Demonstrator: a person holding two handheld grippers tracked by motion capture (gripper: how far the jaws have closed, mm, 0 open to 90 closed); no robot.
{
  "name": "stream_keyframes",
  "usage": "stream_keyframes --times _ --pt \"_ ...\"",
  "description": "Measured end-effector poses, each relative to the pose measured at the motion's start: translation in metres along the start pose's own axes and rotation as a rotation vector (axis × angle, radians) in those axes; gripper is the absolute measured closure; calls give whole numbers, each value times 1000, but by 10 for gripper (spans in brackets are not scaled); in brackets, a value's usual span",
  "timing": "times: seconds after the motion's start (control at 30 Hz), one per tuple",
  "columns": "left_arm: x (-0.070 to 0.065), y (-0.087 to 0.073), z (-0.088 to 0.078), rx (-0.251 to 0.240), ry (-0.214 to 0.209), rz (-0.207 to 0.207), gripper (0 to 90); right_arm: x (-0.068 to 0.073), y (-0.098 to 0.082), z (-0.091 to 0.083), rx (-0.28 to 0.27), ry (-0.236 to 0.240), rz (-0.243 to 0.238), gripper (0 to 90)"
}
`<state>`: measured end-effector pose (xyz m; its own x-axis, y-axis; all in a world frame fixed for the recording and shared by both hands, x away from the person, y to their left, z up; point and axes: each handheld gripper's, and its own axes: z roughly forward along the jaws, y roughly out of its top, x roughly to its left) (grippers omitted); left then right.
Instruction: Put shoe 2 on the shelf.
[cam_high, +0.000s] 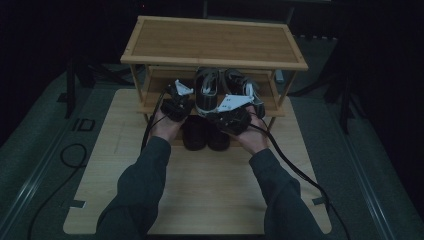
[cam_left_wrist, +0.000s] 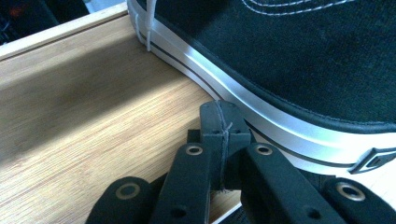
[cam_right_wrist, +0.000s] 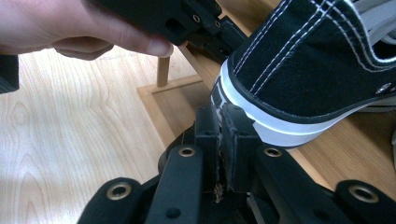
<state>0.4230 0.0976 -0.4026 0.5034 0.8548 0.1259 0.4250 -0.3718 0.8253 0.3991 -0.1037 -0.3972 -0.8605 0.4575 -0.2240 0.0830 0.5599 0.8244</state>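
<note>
A black canvas sneaker (cam_high: 206, 90) with a white sole stands on the middle shelf of a wooden shoe rack (cam_high: 215, 42), with a second sneaker (cam_high: 241, 82) to its right. My left gripper (cam_high: 189, 98) is at the first sneaker's left side. In the left gripper view its jaws (cam_left_wrist: 223, 125) are shut with nothing between them, their tips against the sneaker's white sole (cam_left_wrist: 261, 112) above the shelf board (cam_left_wrist: 93, 121). My right gripper (cam_high: 214, 113) is at the sneaker's heel (cam_right_wrist: 299, 70). Its jaws (cam_right_wrist: 219, 128) stand pressed together and empty just below the heel's sole.
A pair of dark shoes (cam_high: 205, 134) sits on the rack's bottom level under the grippers. The rack stands at the far end of a pale wooden board (cam_high: 210, 190). Cables (cam_high: 295, 167) trail back from both grippers. In the right gripper view the other hand (cam_right_wrist: 70, 28) holds the left gripper.
</note>
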Motion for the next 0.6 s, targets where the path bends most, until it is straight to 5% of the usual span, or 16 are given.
stream_keyframes --times 0.6 --pt "4 0 0 0 -20 5 892 -10 -14 -26 42 -14 4 823"
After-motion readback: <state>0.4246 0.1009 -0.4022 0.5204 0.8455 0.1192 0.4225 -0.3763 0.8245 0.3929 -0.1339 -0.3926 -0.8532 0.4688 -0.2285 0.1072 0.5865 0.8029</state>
